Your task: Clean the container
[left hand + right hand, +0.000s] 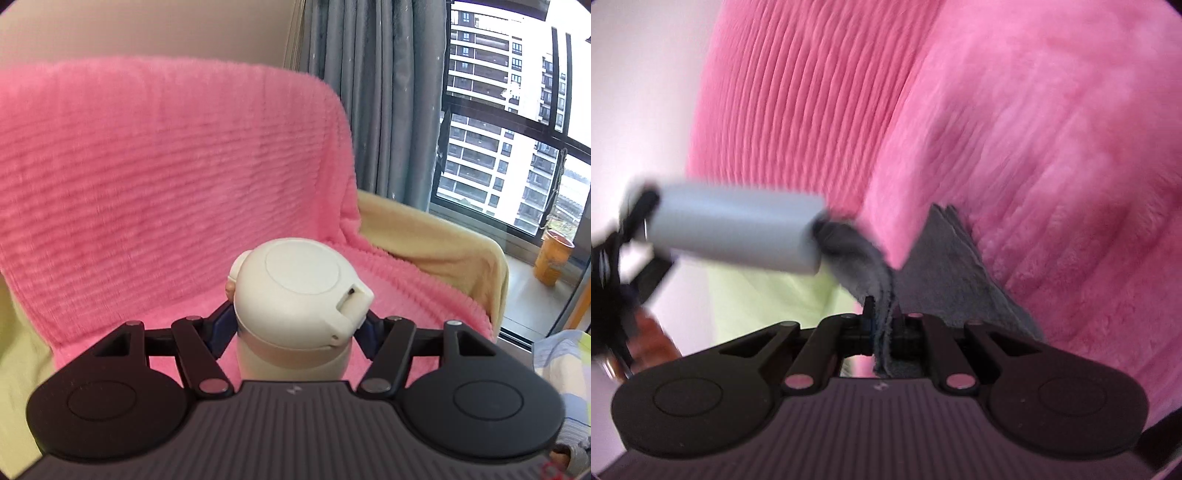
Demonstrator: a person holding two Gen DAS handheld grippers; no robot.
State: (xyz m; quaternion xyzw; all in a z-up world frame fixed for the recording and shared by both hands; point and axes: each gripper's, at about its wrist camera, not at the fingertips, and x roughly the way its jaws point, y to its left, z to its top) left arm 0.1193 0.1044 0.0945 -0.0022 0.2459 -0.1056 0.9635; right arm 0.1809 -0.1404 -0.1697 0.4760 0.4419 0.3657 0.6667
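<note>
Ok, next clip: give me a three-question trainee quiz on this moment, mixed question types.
1. True or false: the left gripper is shut on the white bottle.
2. What is the right gripper pinching? A) grey cloth B) pink blanket C) bottle lid
3. In the right wrist view, where does the bottle appear relative to the grey cloth?

Key
1. True: its fingers clamp the body below the closed lid.
2. A.
3. To the cloth's left, lying sideways across the picture, its bottom end touching the cloth.
</note>
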